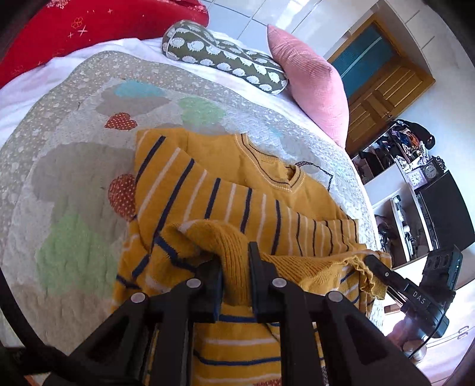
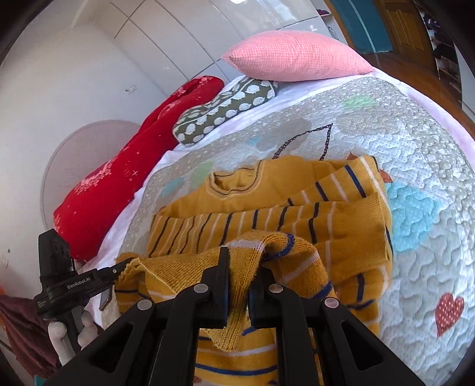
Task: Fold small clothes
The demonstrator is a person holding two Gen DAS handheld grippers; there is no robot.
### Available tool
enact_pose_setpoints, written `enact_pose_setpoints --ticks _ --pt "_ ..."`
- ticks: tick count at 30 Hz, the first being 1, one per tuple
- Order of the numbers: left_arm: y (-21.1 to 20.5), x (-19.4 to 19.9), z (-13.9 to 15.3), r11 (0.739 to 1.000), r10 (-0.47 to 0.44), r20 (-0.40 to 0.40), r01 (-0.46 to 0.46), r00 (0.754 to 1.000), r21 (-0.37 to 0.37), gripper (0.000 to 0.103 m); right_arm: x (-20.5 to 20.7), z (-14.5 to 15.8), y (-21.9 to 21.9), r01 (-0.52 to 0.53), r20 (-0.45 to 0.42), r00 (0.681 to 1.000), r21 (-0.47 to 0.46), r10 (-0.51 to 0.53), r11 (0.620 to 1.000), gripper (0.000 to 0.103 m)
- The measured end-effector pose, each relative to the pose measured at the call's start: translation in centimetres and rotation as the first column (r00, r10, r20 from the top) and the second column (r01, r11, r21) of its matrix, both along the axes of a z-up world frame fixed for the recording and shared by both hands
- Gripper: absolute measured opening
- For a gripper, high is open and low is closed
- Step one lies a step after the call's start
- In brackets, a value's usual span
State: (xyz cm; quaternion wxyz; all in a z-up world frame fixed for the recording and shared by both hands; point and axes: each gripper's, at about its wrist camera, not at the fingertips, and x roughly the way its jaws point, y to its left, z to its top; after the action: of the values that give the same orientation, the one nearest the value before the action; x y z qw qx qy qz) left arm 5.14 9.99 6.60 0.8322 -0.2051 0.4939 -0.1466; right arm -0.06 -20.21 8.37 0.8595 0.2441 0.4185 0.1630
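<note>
A small mustard-yellow sweater (image 1: 237, 190) with navy and white stripes lies on the quilt, neck away from me, both sleeves folded across its body; it also shows in the right wrist view (image 2: 267, 213). My left gripper (image 1: 236, 267) is shut on the sweater's ribbed bottom hem and lifts it. My right gripper (image 2: 243, 273) is shut on the same hem further along. Each gripper shows in the other's view, pinching a hem corner: the right gripper (image 1: 374, 264) and the left gripper (image 2: 121, 268).
The patterned quilt (image 1: 74, 178) covers the bed. At the bed's far end lie a pink cushion (image 1: 311, 80), an olive bolster with white hedgehogs (image 1: 225, 56) and a red blanket (image 1: 89, 26). Shelves with clutter (image 1: 406, 166) stand beyond the bed's right edge.
</note>
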Motion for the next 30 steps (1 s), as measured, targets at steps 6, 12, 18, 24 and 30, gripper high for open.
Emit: enact_pose_setpoints --ticks 6,12,18,24,30 --pt "1.3 3.6 -1.6 0.986 0.015 -0.058 -0.024 0.998 -0.164 0.034 5.0 -4.2 -1.8 0.127 -0.101 0.988 0.091 -0.118 0.988 0.028" --pt "3.2 3.1 1.0 0.981 0.023 0.020 -0.019 1.000 -0.191 0.057 5.7 -3.3 -3.5 0.208 -0.046 0.978 0.136 -0.204 0.969 0.061" --pt "4.2 -0.4 0.2 0.998 0.002 0.014 -0.003 1.000 0.059 0.063 2.8 0.1 -1.2 0.055 0.067 0.996 -0.004 -0.054 0.998 0.060" --pt "2.2 -2.2 -3.2 0.950 -0.059 -0.041 0.069 0.997 0.306 0.055 0.1 -1.6 3.3 -0.139 0.052 0.988 -0.116 0.146 0.983 0.051" --pt "5.0 -1.3 -3.1 0.925 0.084 -0.029 -0.067 0.996 0.373 0.035 3.0 -4.8 0.9 0.030 -0.006 0.999 -0.339 -0.034 0.940 0.024"
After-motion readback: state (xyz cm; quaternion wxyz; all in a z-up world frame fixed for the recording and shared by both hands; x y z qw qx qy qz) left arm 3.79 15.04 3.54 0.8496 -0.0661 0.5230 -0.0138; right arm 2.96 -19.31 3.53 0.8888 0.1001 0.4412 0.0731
